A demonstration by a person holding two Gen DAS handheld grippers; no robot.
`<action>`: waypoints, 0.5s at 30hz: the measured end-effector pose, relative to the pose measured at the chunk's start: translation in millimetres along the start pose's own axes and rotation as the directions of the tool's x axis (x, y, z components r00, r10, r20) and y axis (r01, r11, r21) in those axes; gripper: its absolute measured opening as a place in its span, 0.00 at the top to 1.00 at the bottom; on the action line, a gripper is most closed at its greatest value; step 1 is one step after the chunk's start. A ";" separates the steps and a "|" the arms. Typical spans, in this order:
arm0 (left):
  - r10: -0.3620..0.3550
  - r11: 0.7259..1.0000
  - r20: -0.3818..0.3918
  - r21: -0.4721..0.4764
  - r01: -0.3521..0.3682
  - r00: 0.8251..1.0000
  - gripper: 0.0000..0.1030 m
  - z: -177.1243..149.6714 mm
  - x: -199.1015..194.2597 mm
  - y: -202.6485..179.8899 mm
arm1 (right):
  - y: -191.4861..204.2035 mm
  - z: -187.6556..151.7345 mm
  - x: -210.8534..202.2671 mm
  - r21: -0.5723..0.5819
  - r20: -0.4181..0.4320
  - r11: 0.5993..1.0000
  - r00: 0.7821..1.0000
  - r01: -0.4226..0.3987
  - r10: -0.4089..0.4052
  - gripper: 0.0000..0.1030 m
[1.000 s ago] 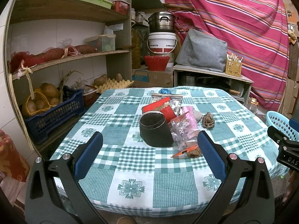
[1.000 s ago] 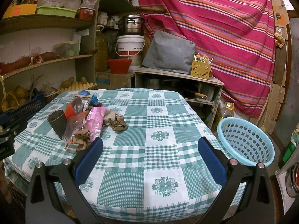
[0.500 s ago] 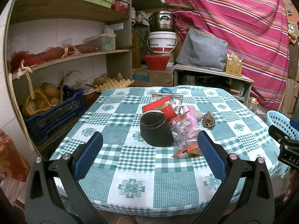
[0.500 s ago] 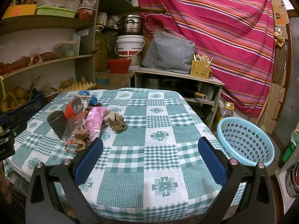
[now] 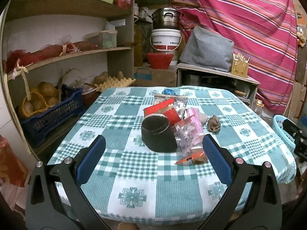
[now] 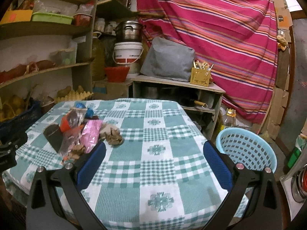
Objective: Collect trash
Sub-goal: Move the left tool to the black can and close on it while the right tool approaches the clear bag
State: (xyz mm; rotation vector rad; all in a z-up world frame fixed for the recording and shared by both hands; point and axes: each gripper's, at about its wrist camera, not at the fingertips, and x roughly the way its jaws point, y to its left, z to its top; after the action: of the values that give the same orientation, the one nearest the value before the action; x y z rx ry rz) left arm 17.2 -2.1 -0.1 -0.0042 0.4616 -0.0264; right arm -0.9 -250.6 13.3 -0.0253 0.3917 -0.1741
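A pile of trash lies on the green checked tablecloth (image 5: 122, 126): a black paper cup (image 5: 158, 134) on its side, a red packet (image 5: 163, 110), a pink wrapper (image 5: 189, 132), an orange wrapper (image 5: 191, 158) and a brown crumpled scrap (image 5: 213, 124). My left gripper (image 5: 153, 160) is open and empty, just short of the cup. My right gripper (image 6: 153, 163) is open and empty over bare cloth, with the pile (image 6: 76, 134) to its left and the brown scrap (image 6: 113, 137) ahead. A light blue basket (image 6: 246, 150) stands off the table's right edge.
Wooden shelves (image 5: 57, 57) with potatoes in a blue crate (image 5: 49, 113) stand close at the left. A low cabinet (image 6: 178, 92) with a grey bag and a yellow holder is behind the table. A striped curtain (image 6: 220, 28) hangs behind.
Both grippers have edged slightly forward toward the table. Nothing was grasped or moved.
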 end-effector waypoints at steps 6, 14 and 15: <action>-0.013 1.000 0.005 0.007 0.013 1.000 0.05 14.4 5.6 -2.6 | -1.2 13.1 11.3 -0.016 -0.014 1.000 1.000 0.010 -0.011 0.04; 0.002 1.000 0.005 -0.005 -0.002 1.000 0.05 39.4 20.0 3.4 | -6.5 34.3 34.2 -0.004 -0.082 1.000 0.997 0.013 -0.013 0.04; 0.006 1.000 0.008 -0.004 -0.006 1.000 0.05 42.3 21.3 4.0 | -7.1 36.0 36.3 -0.005 -0.083 1.000 0.996 0.012 -0.012 0.04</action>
State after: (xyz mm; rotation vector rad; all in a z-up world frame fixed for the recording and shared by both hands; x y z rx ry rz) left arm 55.2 1.2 28.2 -0.0071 0.4533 -0.0199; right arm 44.7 -264.2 33.2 -0.0245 0.4753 -0.1863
